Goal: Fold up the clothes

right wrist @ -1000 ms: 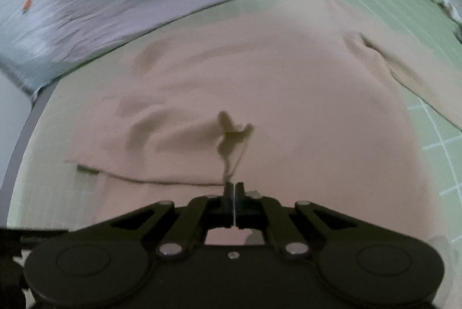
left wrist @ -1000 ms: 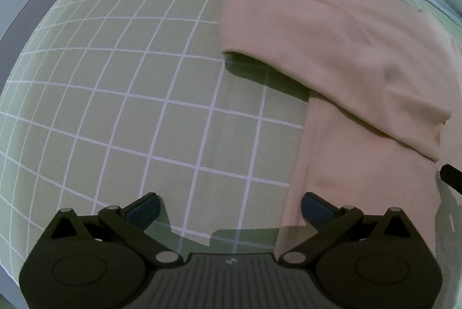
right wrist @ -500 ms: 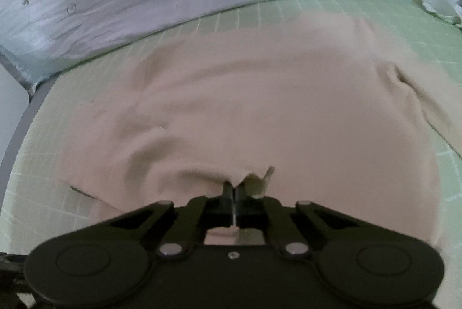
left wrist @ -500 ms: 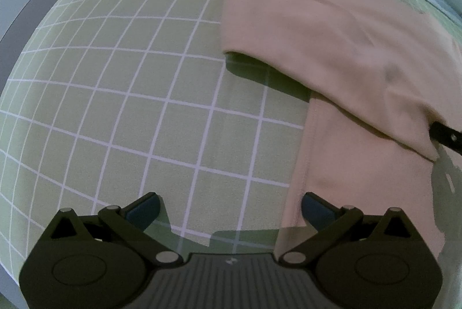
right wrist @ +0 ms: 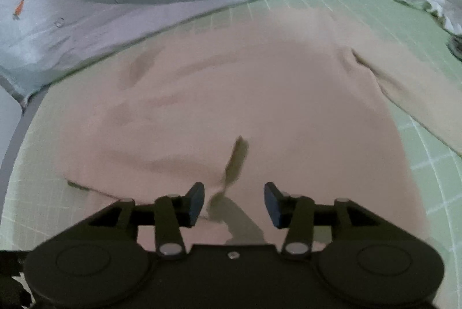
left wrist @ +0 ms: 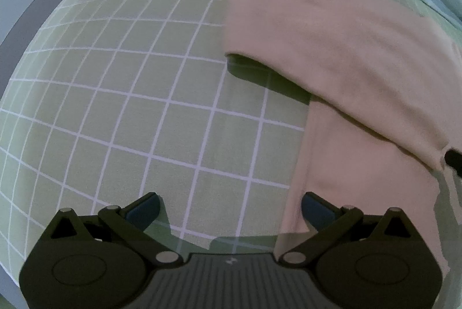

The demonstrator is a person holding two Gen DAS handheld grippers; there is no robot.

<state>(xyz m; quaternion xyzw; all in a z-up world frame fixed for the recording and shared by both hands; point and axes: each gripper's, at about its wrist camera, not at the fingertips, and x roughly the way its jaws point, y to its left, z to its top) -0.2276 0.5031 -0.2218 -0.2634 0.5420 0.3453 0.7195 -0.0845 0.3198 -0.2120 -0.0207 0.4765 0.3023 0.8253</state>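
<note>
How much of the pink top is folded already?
Only a start. One flap of the pink top lies folded over its body on the green grid mat. The right gripper has its jaws open above the cloth; the left gripper is open too. A sleeve lies spread out.

The right gripper, clamped on a pinch of the pink sweater in both earlier views, now stands with jaws apart, the released fabric lying rumpled between its fingers.
</note>
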